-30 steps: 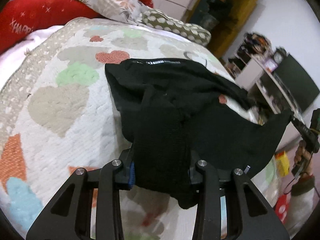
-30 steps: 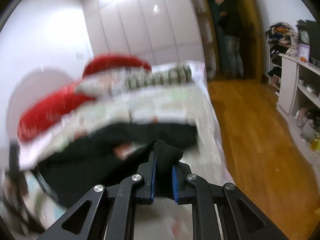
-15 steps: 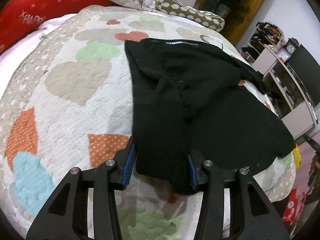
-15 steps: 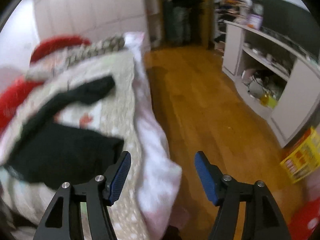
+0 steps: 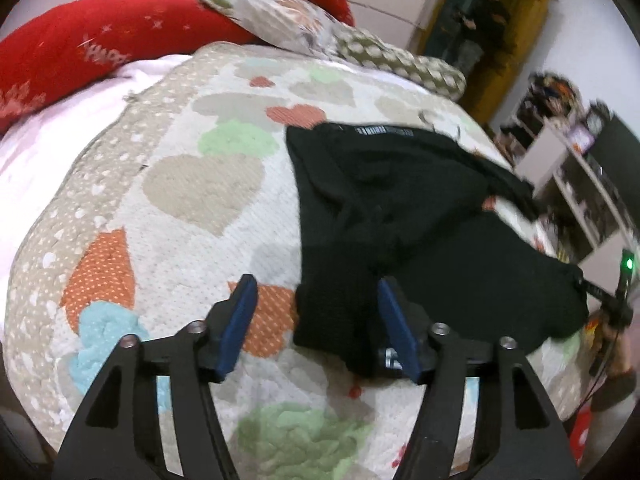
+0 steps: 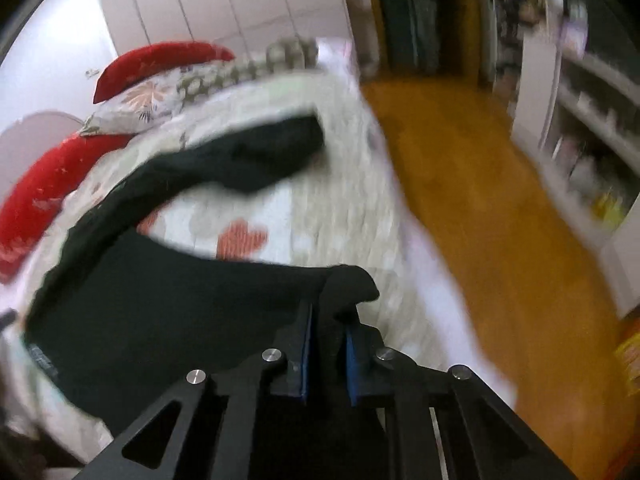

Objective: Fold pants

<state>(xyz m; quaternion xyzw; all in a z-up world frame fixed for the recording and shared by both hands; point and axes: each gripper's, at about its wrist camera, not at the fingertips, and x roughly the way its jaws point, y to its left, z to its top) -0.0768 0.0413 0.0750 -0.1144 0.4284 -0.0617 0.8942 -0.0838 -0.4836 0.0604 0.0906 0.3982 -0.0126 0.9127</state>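
The jaws of the left gripper (image 5: 316, 320) stand wide apart with nothing pinched: one leg cuff of the black pants (image 5: 400, 208) lies slack between the blue pads (image 5: 240, 320), nearer the right-hand pad and lying against it, with bare quilt showing beside the other. The right gripper (image 6: 328, 344) has its jaws drawn nearly together on a bunched corner of the same pants, the cloth humped up over the fingertips.

The pants lie spread on the heart-patterned quilt (image 5: 200, 184), waistband at the far end toward the pillows (image 5: 280, 20), legs running back toward the two grippers (the long axis points almost straight away from the left one). One leg bends off toward the bed's edge in the right wrist view, which is blurred. Judging from this, the right side already has cloth to carry, while the left need only close where it is to take the cuff
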